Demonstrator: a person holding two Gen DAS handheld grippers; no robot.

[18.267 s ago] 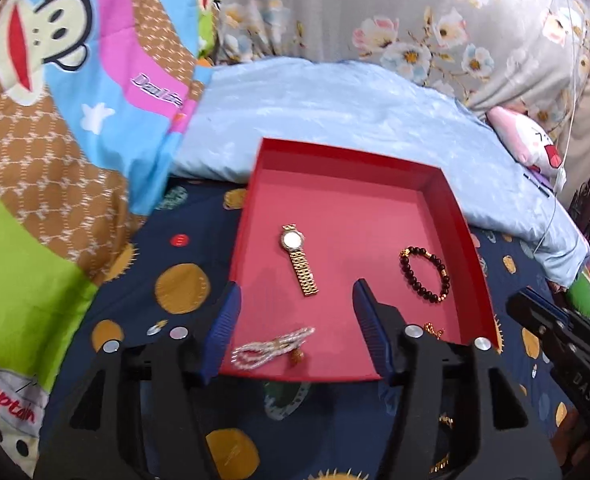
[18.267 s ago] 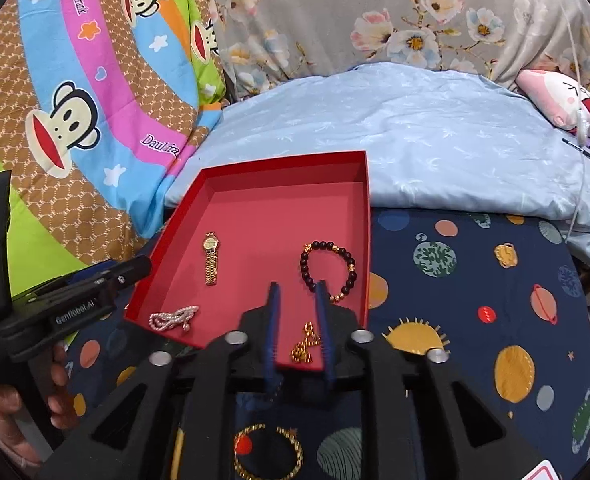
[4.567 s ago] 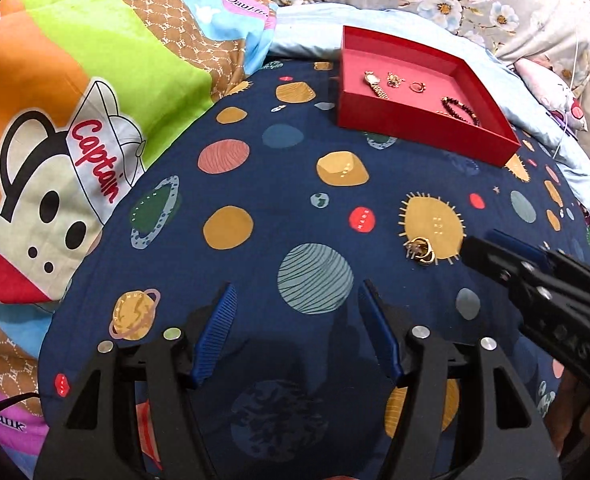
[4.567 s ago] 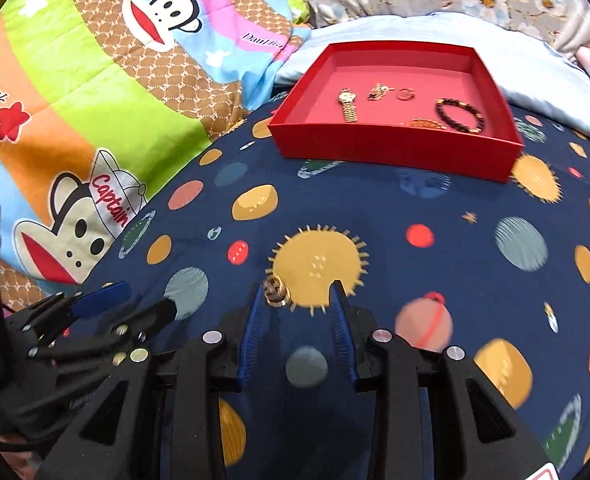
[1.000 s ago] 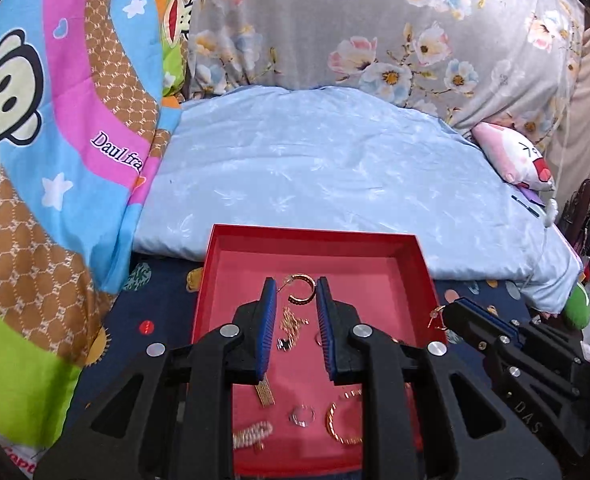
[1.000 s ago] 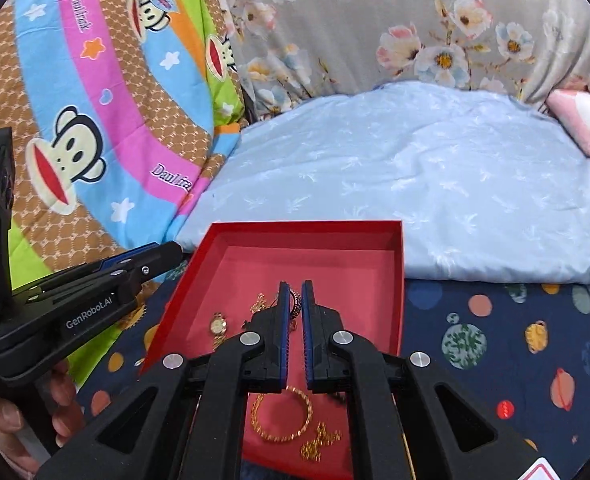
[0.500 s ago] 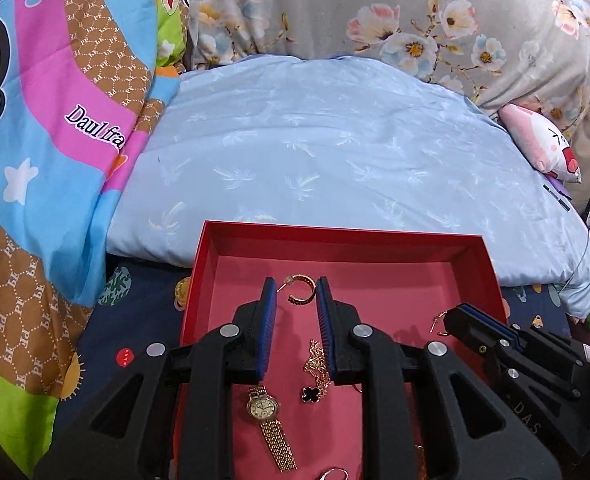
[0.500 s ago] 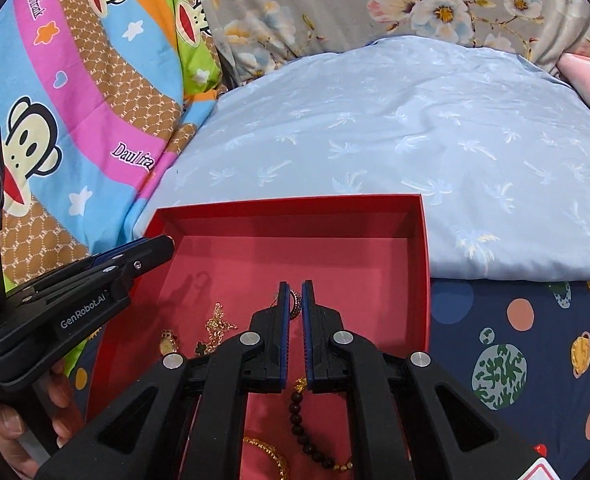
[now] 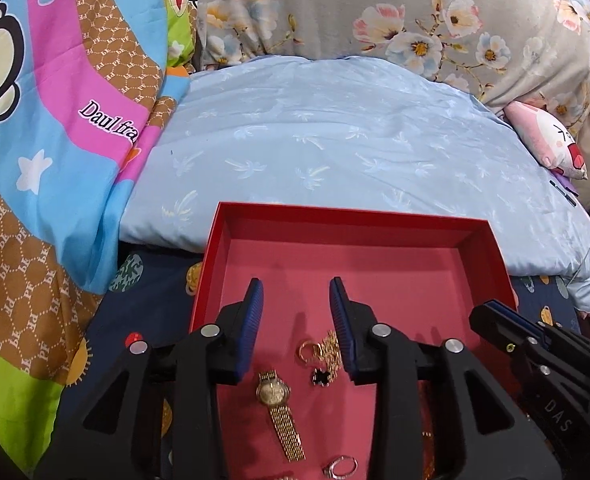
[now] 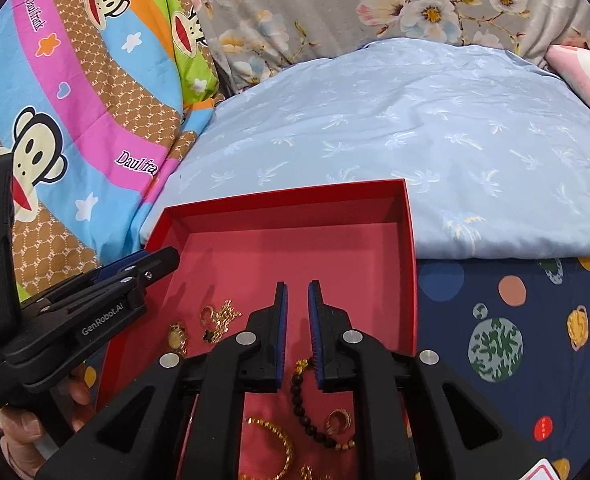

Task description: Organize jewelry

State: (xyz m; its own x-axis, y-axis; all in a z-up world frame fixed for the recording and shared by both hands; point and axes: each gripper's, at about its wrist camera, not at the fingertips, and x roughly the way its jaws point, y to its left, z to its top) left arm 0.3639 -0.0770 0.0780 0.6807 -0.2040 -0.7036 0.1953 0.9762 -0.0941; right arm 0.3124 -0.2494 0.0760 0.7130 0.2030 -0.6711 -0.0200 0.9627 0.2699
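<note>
Left gripper (image 9: 295, 300) hangs over the near-left part of the red tray (image 9: 351, 214), its jaws opening with nothing pinched between them. Just below its tips, inside the span of the two fingers, lie a gold hoop earring (image 9: 310, 350) and a gold chain necklace (image 9: 331, 350) with a black clover charm, and nearer the handle a gold watch (image 9: 279, 412) whose band runs back toward the camera. Right gripper (image 10: 296, 300) sits over the middle of the same tray (image 10: 287, 200), its jaws also parting by a narrow gap, empty too. A dark bead bracelet (image 10: 301, 398) lies below and behind its tips, running from the gap back toward the near edge, with a gold bangle (image 10: 279, 448) beside it. Both pairs of fingers point at the tray's bare far half, so I'd say the jewelry is all behind the tips, and either hand would need to pull back.
</note>
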